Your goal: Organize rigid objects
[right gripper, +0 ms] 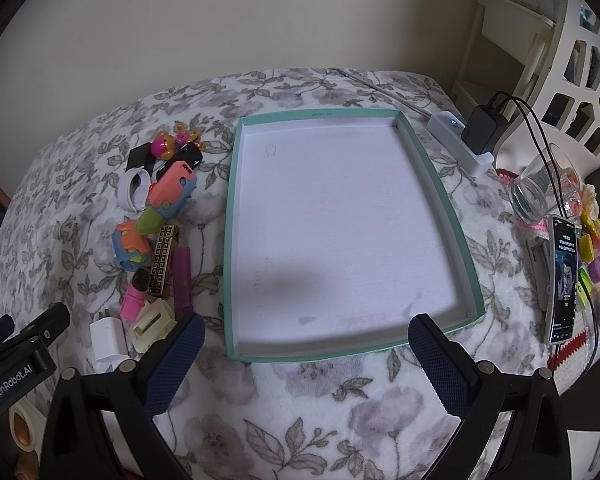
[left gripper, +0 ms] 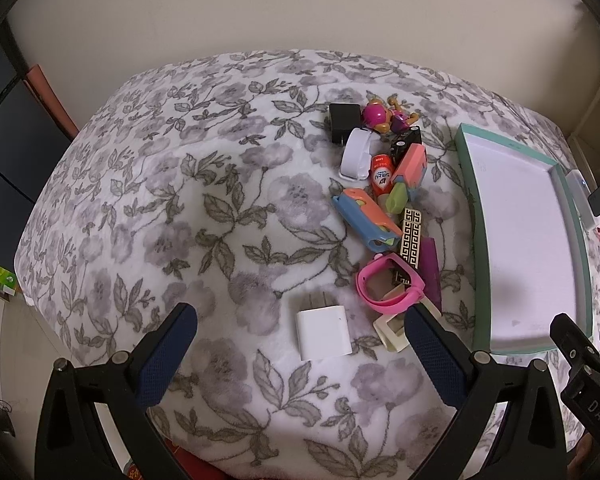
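A pile of small rigid objects lies on the floral cloth: a white plug charger (left gripper: 323,334) (right gripper: 108,340), a pink watch band (left gripper: 390,288), a gold-patterned bar (left gripper: 410,243) (right gripper: 163,260), a blue-orange toy (left gripper: 366,218) (right gripper: 130,246), a white band (left gripper: 357,154), a black adapter (left gripper: 343,122) and a pink figure (left gripper: 376,117). An empty teal-rimmed box lid (right gripper: 233,220) (left gripper: 473,184) sits to their right. My left gripper (left gripper: 300,330) hangs open just before the charger. My right gripper (right gripper: 306,338) is open over the lid's near edge.
At the right of the table stand a white power strip with black adapter (right gripper: 466,140), a glass jar (right gripper: 540,192), a phone with lit screen (right gripper: 562,280) and coloured bits. A white lattice shelf (right gripper: 572,60) stands behind. The wall bounds the far side.
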Demonstrator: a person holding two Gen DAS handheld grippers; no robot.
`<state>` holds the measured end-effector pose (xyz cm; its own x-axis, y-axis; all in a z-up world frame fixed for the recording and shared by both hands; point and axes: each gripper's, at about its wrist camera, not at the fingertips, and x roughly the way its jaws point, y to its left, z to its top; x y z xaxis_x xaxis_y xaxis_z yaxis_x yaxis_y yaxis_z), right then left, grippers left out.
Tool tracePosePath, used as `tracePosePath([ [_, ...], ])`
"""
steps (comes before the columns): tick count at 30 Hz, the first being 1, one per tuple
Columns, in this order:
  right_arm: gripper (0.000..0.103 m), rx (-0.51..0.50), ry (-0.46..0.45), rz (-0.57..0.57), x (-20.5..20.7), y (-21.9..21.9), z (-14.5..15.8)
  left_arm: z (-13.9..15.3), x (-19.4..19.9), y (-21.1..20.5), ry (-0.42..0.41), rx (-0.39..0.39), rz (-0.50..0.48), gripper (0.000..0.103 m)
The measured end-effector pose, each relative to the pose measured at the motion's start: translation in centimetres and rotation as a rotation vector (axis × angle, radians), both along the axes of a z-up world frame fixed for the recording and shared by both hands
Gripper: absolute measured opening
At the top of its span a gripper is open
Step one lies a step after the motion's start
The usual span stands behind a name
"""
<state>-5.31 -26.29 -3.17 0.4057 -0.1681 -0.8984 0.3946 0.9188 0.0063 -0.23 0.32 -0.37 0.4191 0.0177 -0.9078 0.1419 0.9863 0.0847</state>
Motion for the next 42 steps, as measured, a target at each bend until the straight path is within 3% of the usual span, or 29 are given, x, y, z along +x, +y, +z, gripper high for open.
tracePosePath([
  [24, 0.103, 0.001, -0.008, 0.014, 0.2, 0.3, 0.0, -0.2, 0.5, 0.4, 0.021, -0.029, 0.027, 0.103],
  [33, 0.103, 0.028, -0.029, 0.094, 2.0, 1.9, -0.3, -0.8, 1.2, 1.5, 0.031, -0.076, 0.076, 0.103],
  [42, 0.103, 0.076, 0.041, 0.262, 4.7, 5.8, -3.6, -3.7, 2.6, 2.8, 0.147, -0.088, 0.142, 0.103],
])
